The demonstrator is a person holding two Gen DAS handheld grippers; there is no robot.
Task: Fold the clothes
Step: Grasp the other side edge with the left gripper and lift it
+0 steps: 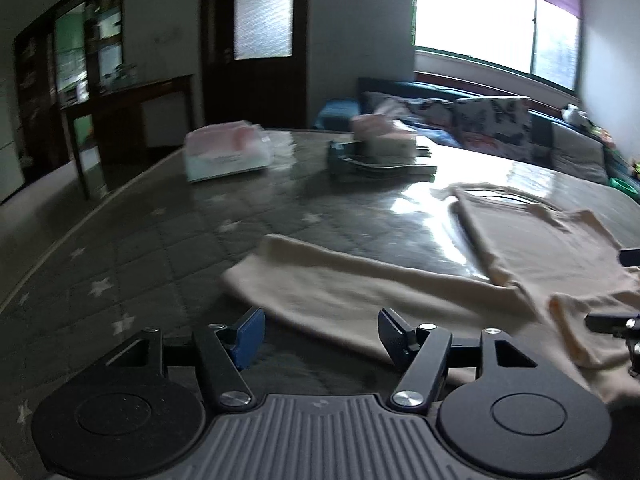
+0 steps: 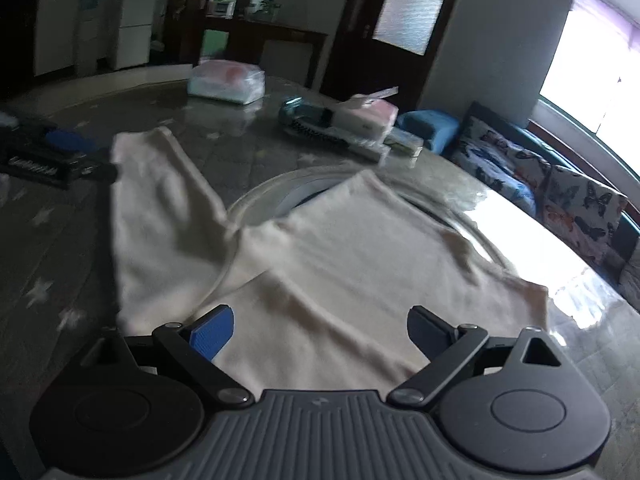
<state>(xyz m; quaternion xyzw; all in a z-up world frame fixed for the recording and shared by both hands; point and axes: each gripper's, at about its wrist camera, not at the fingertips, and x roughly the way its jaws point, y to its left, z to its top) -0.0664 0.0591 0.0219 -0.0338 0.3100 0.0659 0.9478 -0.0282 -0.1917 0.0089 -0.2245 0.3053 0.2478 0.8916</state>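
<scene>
1. A cream-coloured garment [image 2: 328, 280] lies spread on the desk [image 1: 160, 248], directly ahead of the right gripper [image 2: 320, 334], its near edge passing between and under the fingers.
2. One long sleeve [image 2: 160, 208] of the garment stretches away ahead and to the left of the right fingers [image 2: 212, 334]; the same sleeve appears just beyond the left fingers [image 1: 250, 334] in the left wrist view.
3. The right gripper is spread wide, blue pads apart, clamping nothing; the cloth sits below it, and whether the pads touch it cannot be told.
4. The left gripper [image 1: 322, 338] is likewise released, fingers wide apart over the sleeve's lower edge and the dark, star-patterned desk cover.
5. A round glass turntable [image 2: 280, 196] shows from under the garment, beyond the right fingers.
6. Farther ahead of both grippers rest a plastic-wrapped tissue pack [image 1: 228, 156] and a tissue box [image 1: 386, 136] set on a low stack of dark items.
7. Past the desk, ahead and right of the fingers, a sofa with butterfly-print cushions [image 2: 576, 208] stands under a bright window [image 1: 496, 24].
</scene>
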